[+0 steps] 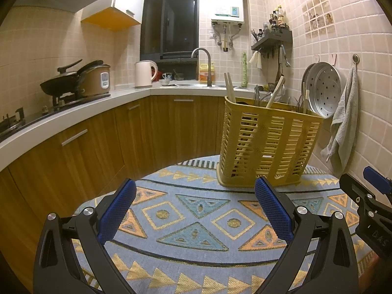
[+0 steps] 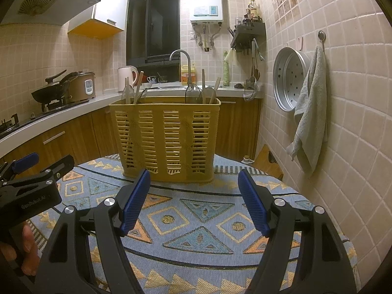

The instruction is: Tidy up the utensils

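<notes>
Utensils already standing in the holder, both tongs idle and apart from it.

One yellow slatted utensil holder (image 2: 164, 139) stands at the far side of the patterned tablecloth (image 2: 196, 223), holding roughly four wooden handles and two or three dark ladles or spatulas; the count is uncertain. No loose utensil shows on the cloth, so sorting looks nearly finished. Left gripper (image 1: 194, 209) and right gripper (image 2: 193, 202) both gape wide, holding nothing.
</notes>
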{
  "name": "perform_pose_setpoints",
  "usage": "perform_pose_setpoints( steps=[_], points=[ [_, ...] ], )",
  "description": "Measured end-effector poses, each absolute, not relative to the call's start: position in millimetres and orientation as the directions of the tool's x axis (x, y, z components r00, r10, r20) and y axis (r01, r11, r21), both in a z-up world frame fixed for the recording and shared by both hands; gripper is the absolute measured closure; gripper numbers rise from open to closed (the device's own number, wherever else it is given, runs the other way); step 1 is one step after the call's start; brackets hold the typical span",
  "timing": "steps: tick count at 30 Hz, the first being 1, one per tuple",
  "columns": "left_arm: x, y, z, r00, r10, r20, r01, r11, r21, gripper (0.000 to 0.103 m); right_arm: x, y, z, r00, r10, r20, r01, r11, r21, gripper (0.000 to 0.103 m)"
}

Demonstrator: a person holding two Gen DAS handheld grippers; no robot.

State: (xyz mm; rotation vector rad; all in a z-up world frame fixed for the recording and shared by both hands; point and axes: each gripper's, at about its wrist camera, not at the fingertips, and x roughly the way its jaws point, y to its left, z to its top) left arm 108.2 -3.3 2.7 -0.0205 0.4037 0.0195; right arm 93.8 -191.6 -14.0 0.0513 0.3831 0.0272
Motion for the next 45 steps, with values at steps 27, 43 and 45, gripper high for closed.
perform_pose_setpoints(
  steps=[27, 43, 45],
  points=[
    [108.4, -4.0, 2.7, 0.918, 0.006, -0.397, -0.016, 1.000, -0.020, 0.009, 93.0, -192.3, -11.9, 0.927, 0.037, -0.373, -0.016, 0.998, 0.060, 0.033],
    [107.4, -5.7, 1.7, 0.919, 0.005, -0.394, -0.011, 1.000, -0.011, 0.009, 93.5, -192.7, -13.1, 0.926, 0.037, -0.376, -0.016, 0.998, 0.059, 0.033],
    [107.5, -5.8, 1.7, 0.919, 0.006, -0.395, -0.010, 1.000, -0.010, 0.009, 93.8, -192.7, -13.4, 0.925, 0.039, -0.377, -0.017, 0.998, 0.060, 0.033]
  ],
)
